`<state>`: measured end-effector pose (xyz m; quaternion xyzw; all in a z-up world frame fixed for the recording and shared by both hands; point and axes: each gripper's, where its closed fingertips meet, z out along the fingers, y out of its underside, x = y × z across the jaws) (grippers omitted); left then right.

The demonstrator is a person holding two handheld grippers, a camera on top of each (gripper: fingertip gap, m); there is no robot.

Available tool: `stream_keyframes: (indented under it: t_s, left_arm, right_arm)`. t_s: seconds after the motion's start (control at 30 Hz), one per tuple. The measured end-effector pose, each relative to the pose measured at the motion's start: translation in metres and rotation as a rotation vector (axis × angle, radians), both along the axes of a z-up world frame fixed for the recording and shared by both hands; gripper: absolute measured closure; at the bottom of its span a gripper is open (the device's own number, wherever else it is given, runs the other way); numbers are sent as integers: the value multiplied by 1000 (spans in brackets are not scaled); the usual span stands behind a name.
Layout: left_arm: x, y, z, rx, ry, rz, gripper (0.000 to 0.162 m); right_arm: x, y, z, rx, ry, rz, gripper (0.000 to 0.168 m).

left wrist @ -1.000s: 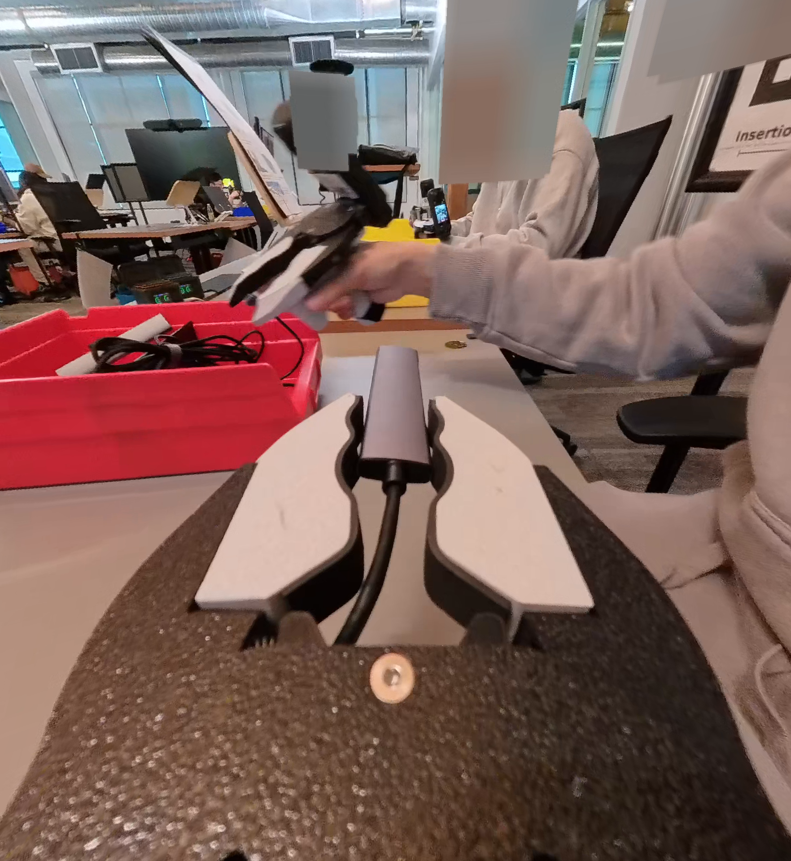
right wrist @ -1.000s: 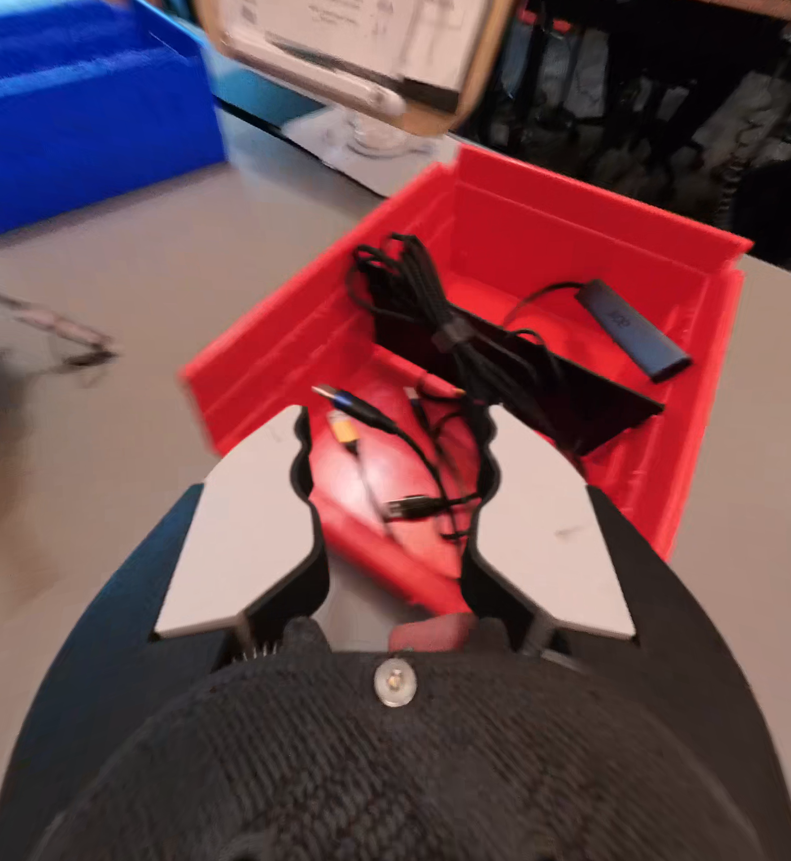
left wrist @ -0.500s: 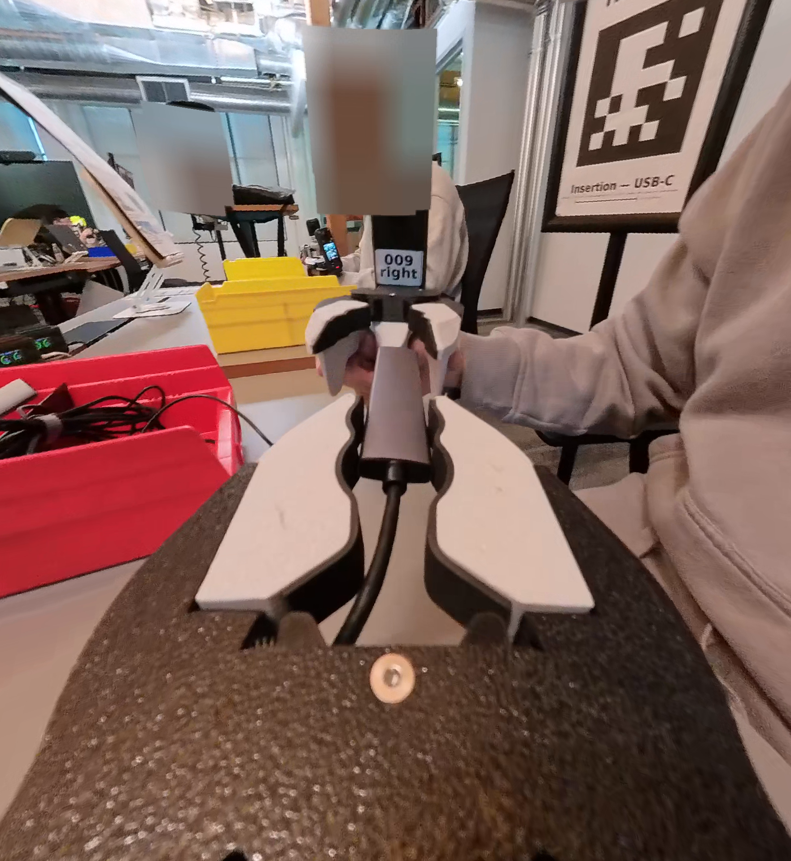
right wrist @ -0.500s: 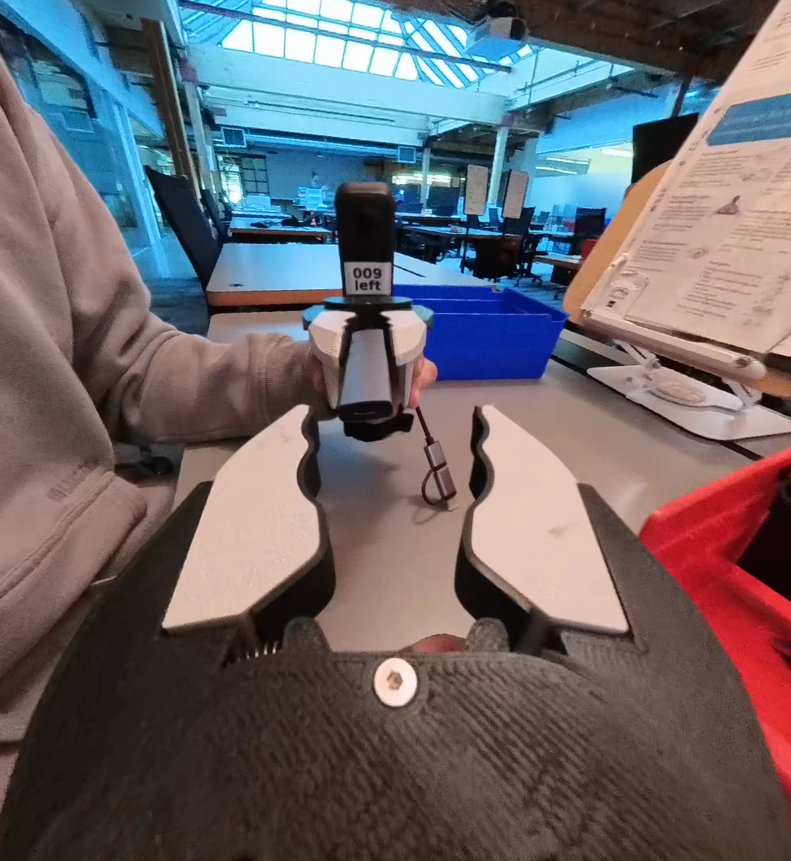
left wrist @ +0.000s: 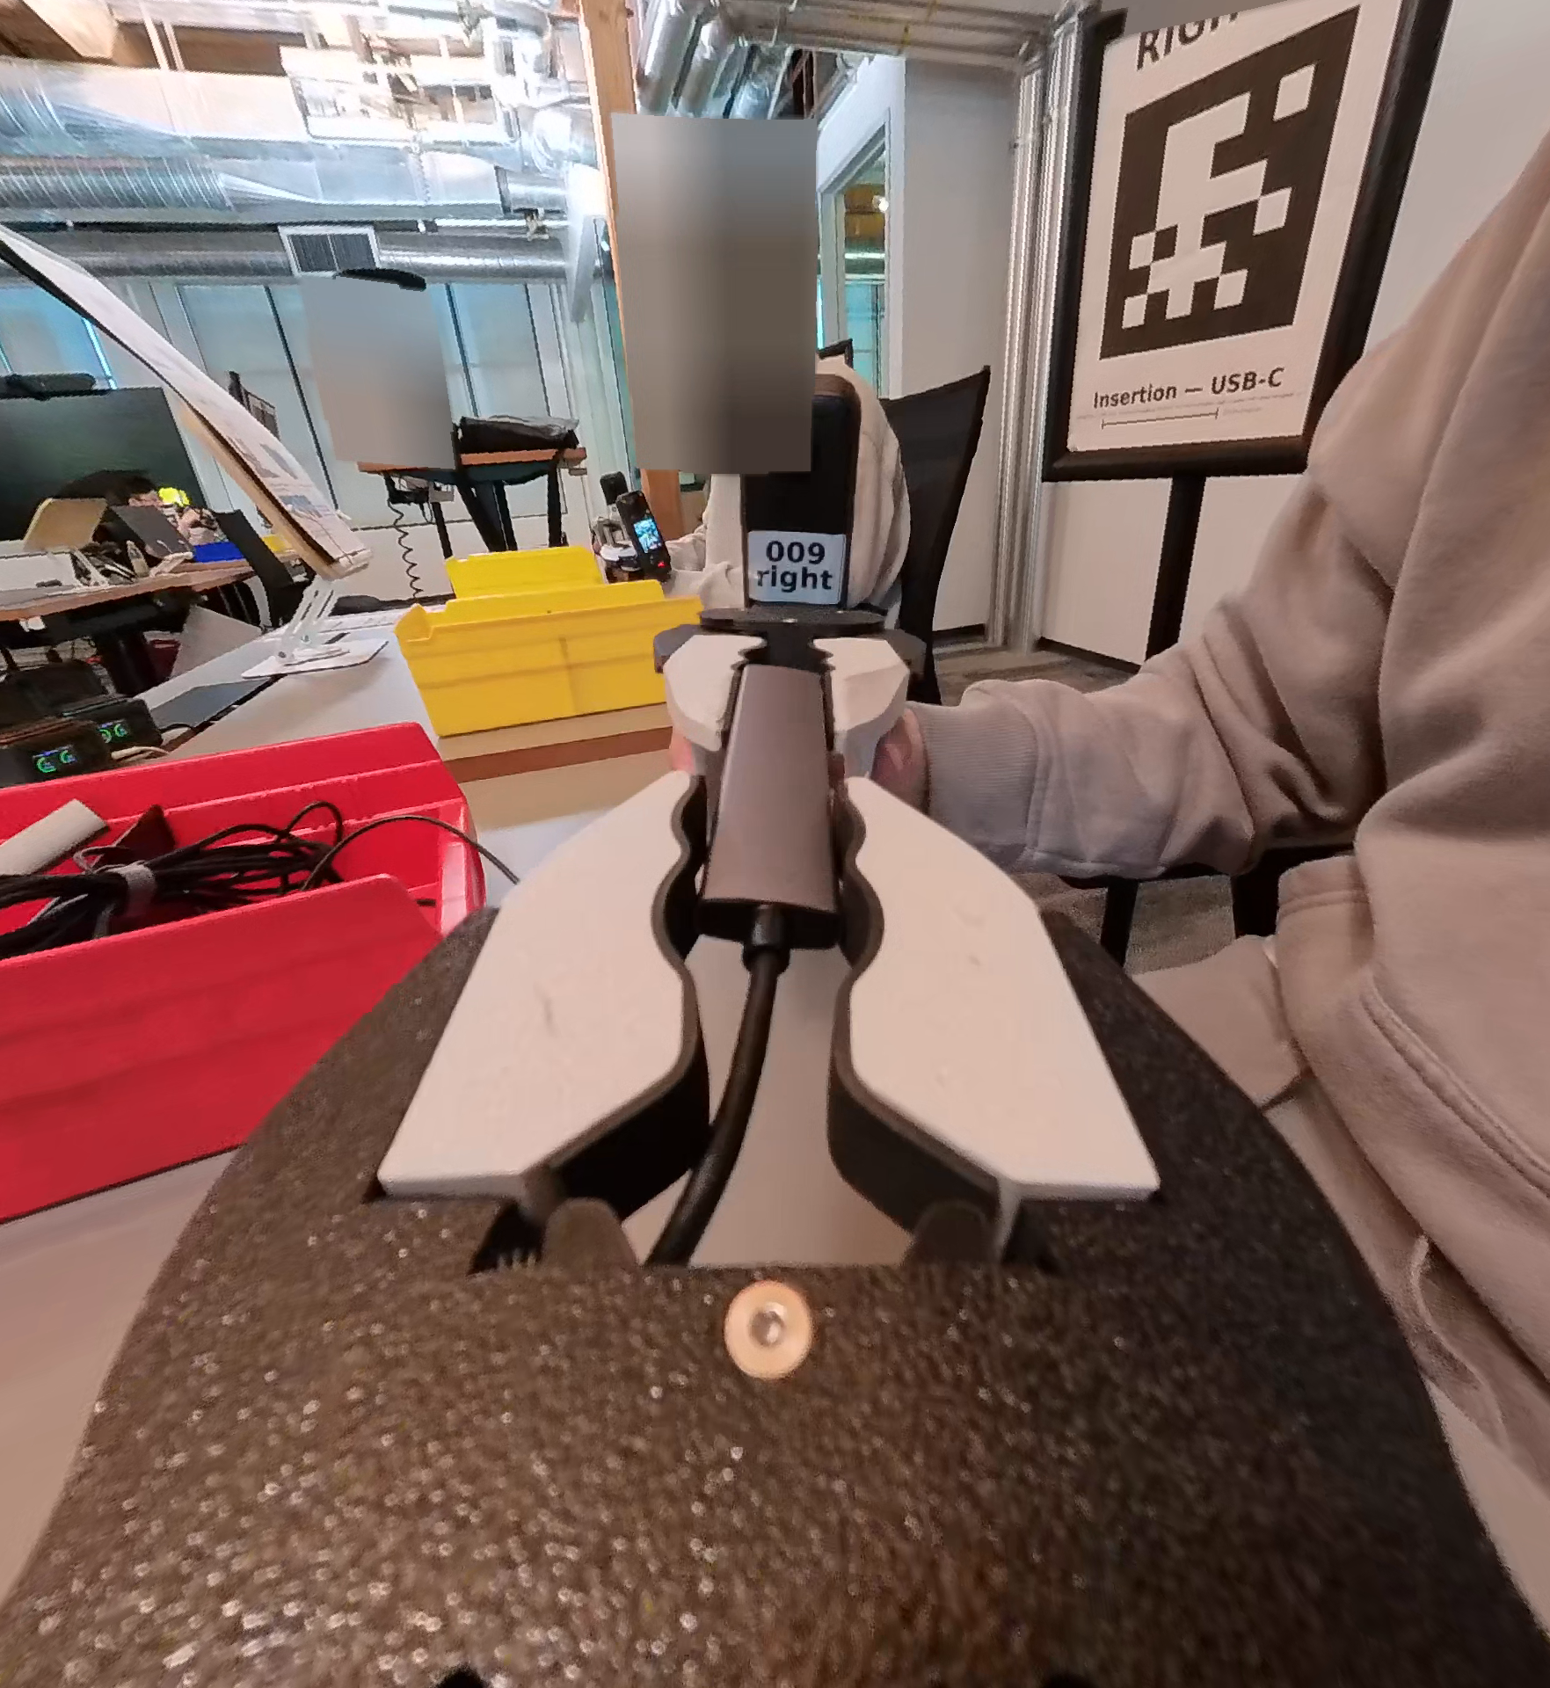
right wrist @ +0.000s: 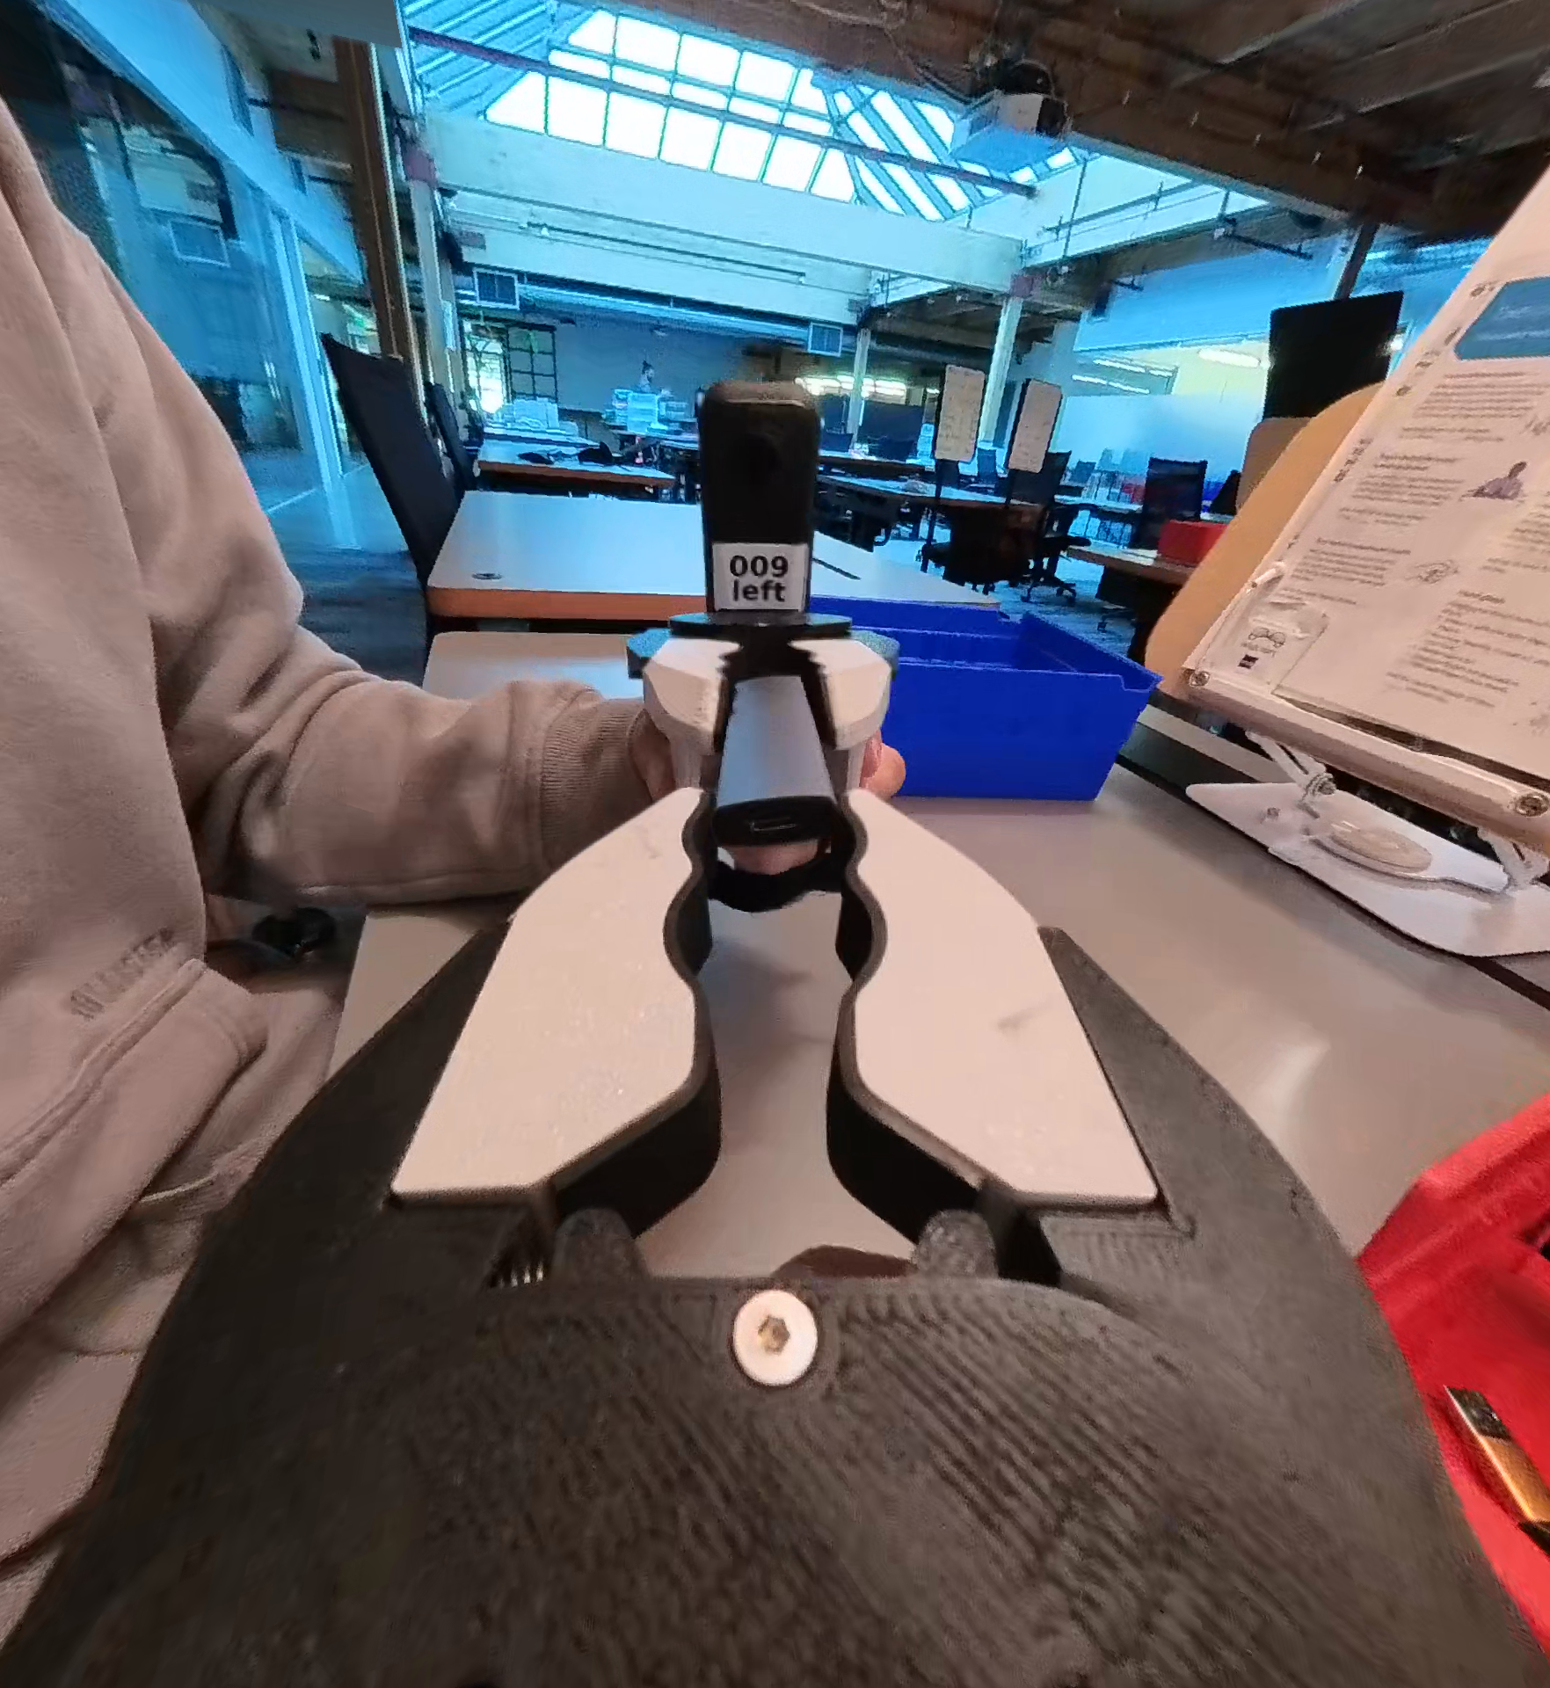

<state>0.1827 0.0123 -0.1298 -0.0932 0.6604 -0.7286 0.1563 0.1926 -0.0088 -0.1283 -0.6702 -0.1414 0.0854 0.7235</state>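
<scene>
A: Left wrist view: what is held by the left gripper (left wrist: 769, 849)?

B: A slim grey metal hub with a black cable (left wrist: 769, 804) is pinched between its white fingers, the cable trailing back toward the camera. The hub's far end is seen between the tips of the right gripper (left wrist: 785, 703), which faces it head-on, gripped by a hand in a beige sleeve. A red plastic bin of coiled black cables (left wrist: 186, 986) is seen to the left on the grey table (left wrist: 40, 1297).

A: And the right wrist view?

B: The right gripper (right wrist: 769, 854) is narrowed around the hub's (right wrist: 771, 763) ported end; whether it is actually touched cannot be told. The left gripper (right wrist: 766, 703) is held level opposite, with a blue plastic bin (right wrist: 1008, 722) behind it.
</scene>
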Motion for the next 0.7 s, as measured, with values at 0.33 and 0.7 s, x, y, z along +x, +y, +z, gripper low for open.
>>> stream_keyframes:
  t_s: [0.33, 0.7]
  left_arm:
    - [14, 32, 46, -164, -106, 270, 83]
    - [32, 60, 30, -219, -35, 363, 89]
  right_arm:
    - [37, -31, 46, 88, 16, -111, 144]
    - [215, 9, 165, 141, 96, -324, 144]
